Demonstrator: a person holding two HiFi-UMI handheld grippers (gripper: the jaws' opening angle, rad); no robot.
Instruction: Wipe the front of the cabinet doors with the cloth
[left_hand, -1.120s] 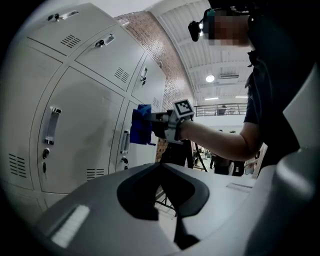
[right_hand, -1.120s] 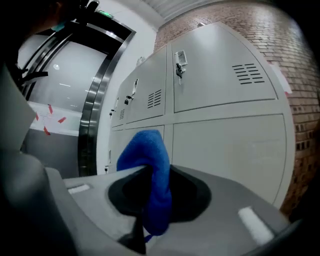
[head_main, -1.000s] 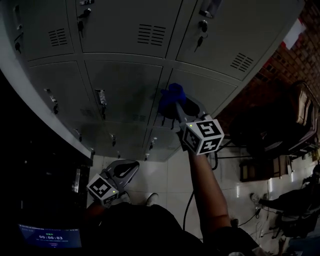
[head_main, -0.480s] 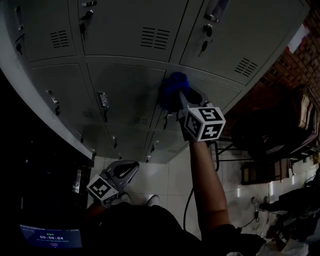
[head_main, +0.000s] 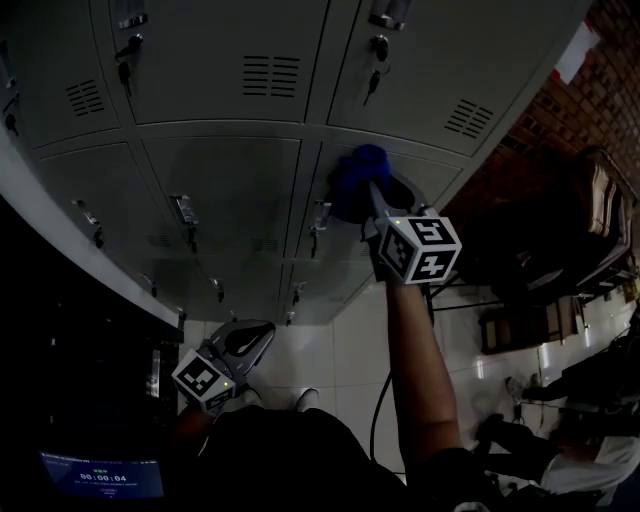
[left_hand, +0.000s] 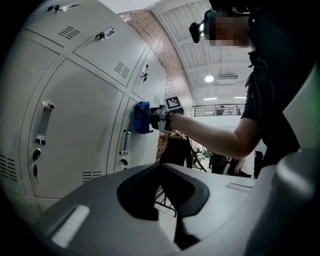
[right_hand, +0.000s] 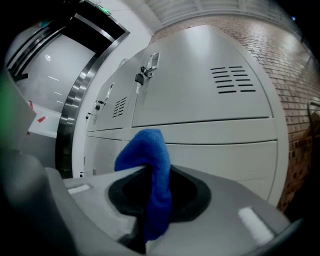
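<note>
A bank of grey metal locker doors (head_main: 220, 190) fills the upper head view. My right gripper (head_main: 362, 195) is shut on a blue cloth (head_main: 355, 180) and presses it against the top left corner of a middle-row door (head_main: 420, 175), beside that door's handle (head_main: 318, 218). In the right gripper view the blue cloth (right_hand: 150, 170) hangs bunched between the jaws, before the grey doors (right_hand: 210, 95). My left gripper (head_main: 245, 345) hangs low by the person's body, away from the lockers, its jaws shut with nothing in them. The left gripper view shows the cloth (left_hand: 142, 117) on the door from the side.
Locker doors carry handles, keys (head_main: 372, 85) and vent slots (head_main: 270, 75). A brick wall (head_main: 590, 90) lies right of the lockers, with dark chairs and tables (head_main: 560, 250) beside it. White floor tiles (head_main: 330, 360) lie below. A small screen (head_main: 100, 475) glows at bottom left.
My right gripper has slid the blue cloth up the door toward its top edge. The head view has shifted slightly. The left gripper has stayed low.
</note>
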